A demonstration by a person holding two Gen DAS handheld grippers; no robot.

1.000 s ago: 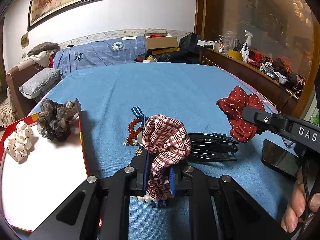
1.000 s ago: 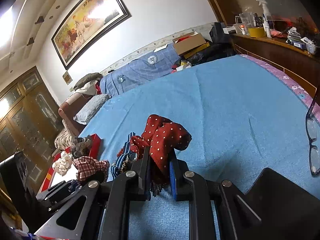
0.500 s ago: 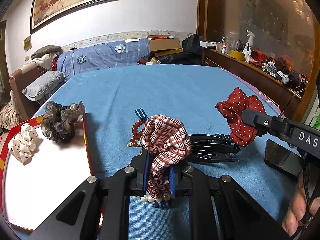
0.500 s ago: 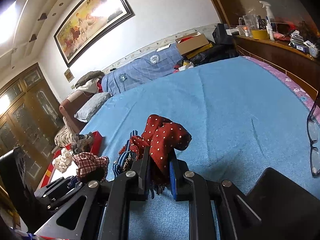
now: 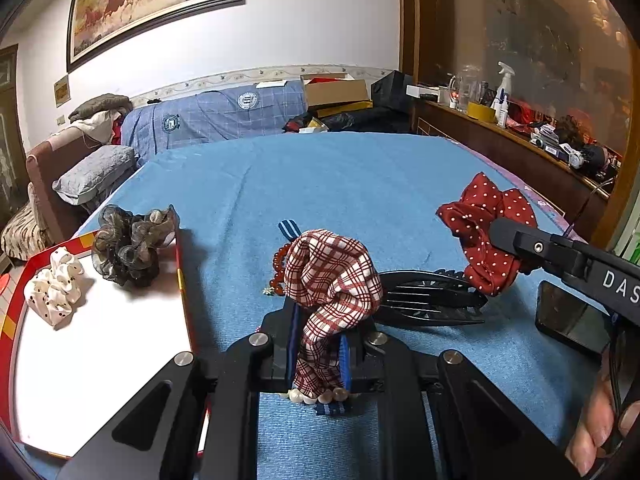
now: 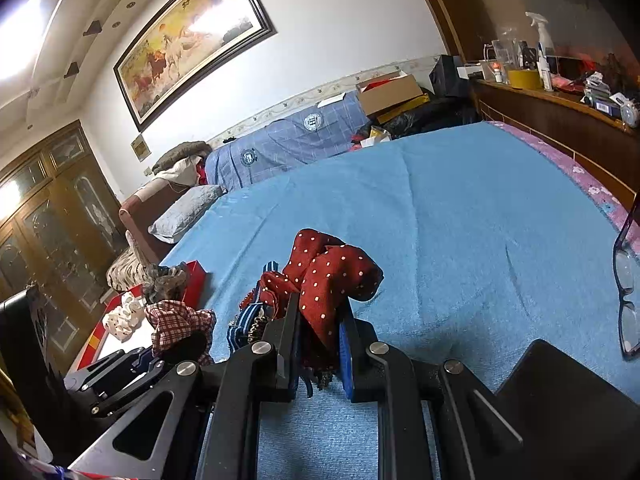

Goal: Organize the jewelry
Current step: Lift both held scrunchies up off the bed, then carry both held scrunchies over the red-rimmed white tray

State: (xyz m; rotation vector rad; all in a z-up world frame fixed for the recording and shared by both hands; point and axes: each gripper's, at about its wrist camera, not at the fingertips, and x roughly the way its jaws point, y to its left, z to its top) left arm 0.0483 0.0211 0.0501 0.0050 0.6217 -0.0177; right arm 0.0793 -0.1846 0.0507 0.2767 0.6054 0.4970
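Filed, at left of the left wrist view: a white dotted scrunchie (image 5: 54, 293) and a dark gauzy scrunchie (image 5: 130, 242) on the red-rimmed white tray (image 5: 100, 364).

In transit: a red-and-white plaid scrunchie (image 5: 334, 292) pinched in the left gripper (image 5: 320, 354); a dark red white-dotted scrunchie (image 6: 326, 280) clamped in the right gripper (image 6: 318, 354).

Outstanding, at centre on the blue bedspread (image 5: 340, 184): a black claw hair clip (image 5: 430, 300), red beads (image 5: 279, 268), striped ribbon (image 5: 289, 229), probably pearls, partly hidden beneath the left gripper.

Warm indoor light from overhead, blown out at eleven o'clock in the right wrist view, glares off the framed horse painting (image 6: 192, 36) and white tray (image 5: 96, 340), casting soft shadows on the blue blanket (image 5: 340, 184) as fisheye bending darkens every corner.
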